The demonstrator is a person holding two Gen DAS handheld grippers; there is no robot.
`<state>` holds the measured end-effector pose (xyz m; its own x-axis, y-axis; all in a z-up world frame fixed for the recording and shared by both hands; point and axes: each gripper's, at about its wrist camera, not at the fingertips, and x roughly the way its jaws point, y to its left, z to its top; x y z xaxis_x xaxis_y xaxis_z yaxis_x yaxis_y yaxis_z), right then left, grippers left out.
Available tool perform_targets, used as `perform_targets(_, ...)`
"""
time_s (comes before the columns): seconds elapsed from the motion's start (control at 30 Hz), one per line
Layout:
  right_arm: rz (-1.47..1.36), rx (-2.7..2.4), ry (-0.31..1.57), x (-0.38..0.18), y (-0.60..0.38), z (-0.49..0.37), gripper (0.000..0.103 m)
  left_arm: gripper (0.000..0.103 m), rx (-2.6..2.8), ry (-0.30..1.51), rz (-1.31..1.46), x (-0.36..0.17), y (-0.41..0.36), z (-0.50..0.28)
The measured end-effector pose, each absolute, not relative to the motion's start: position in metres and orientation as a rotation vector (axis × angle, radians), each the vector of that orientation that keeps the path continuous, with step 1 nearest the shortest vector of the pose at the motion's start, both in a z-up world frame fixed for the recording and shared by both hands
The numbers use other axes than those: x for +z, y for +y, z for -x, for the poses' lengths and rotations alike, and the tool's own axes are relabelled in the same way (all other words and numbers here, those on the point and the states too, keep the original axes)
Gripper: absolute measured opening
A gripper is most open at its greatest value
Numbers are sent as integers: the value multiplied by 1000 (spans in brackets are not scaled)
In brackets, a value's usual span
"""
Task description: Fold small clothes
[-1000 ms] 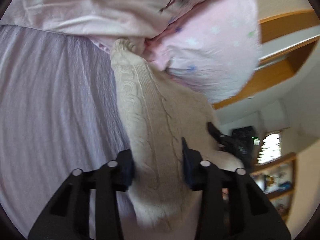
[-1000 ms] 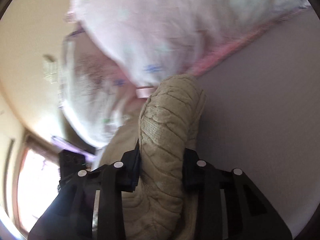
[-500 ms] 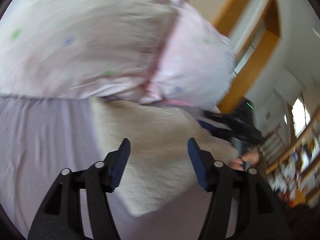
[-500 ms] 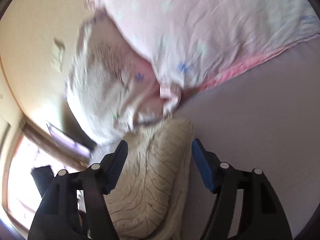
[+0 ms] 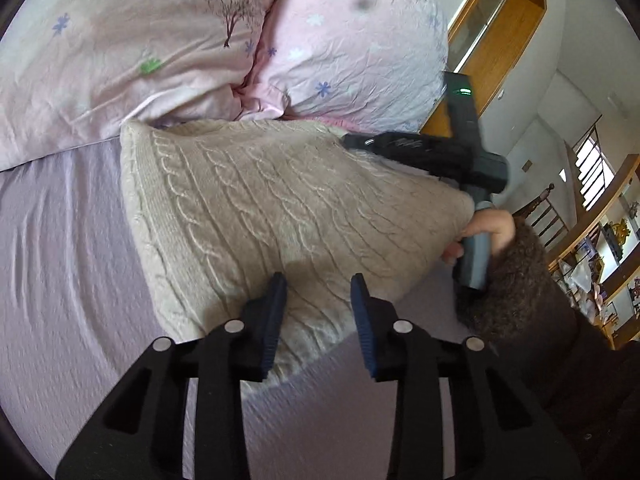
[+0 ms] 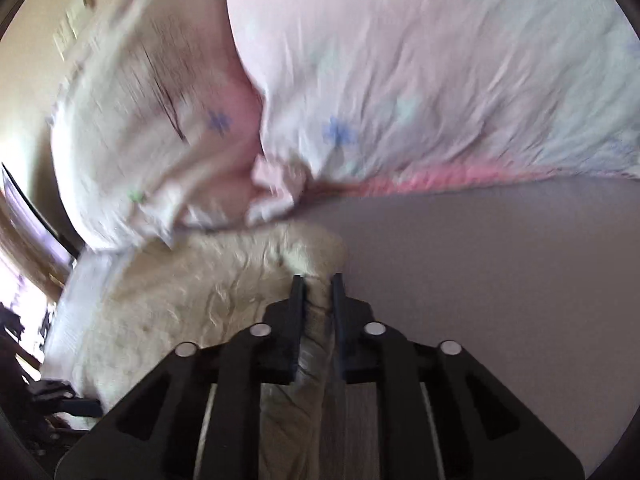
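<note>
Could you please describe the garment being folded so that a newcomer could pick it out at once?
On the lilac bed sheet, just below the pink flowered pillows, lies a cream sweater. Its raised cable-knit ribs set it apart from the smooth bedding around it.

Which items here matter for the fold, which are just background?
In play:
- cream cable-knit sweater
- left claw, open over its near edge
- right claw, shut on a sweater edge

Background:
- pink flowered pillows
- lilac bedsheet
- wooden shelves
</note>
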<state>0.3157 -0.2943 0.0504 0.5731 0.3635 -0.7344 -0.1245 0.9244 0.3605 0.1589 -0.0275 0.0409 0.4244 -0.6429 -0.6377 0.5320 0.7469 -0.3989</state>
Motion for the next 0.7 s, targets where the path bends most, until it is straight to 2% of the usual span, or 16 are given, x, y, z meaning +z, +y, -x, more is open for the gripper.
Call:
perform_targets(0.03, -307, 284, 853, 70, -302, -298, 18, 54, -747, 835, 164, 47, -20, -151)
perform_targets(0.07, -333, 310, 814, 82, -305, -290, 22, 58, -744, 812, 172, 50, -19, -148)
perform_targets(0.2, -324, 510, 756, 112, -288, -231, 24, 67, -724, 750, 174, 62, -9, -127)
perform_targets(0.3, -178, 524, 841, 95, -255, -207, 24, 71, -714, 750, 200, 63, -8, -116)
perform_targets(0.37, -91, 402, 993, 61, -247, -209, 24, 74, -690, 753, 209, 63, -7, -108)
perform_targets(0.4, -110, 393, 1025, 46, -249, -212, 24, 78, -673, 751, 212, 62, -7, -106)
perform_targets(0.5, -195, 402, 992, 57, -258, -208, 27, 94, -600, 748, 226, 61, -4, -94)
perform_targets(0.53, -233, 416, 950, 68, -263, -200, 43, 98, -572, 752, 232, 60, -5, -93)
perform_targets(0.57, -249, 422, 915, 76, -264, -192, 70, 98, -536, 764, 238, 58, -5, -91)
perform_targets(0.63, -265, 407, 852, 90, -270, -172, 101, 101, -483, 797, 231, 54, -7, -89)
perform_targets(0.7, -270, 406, 838, 90, -273, -163, 101, 101, -414, 838, 186, 48, -15, -90)
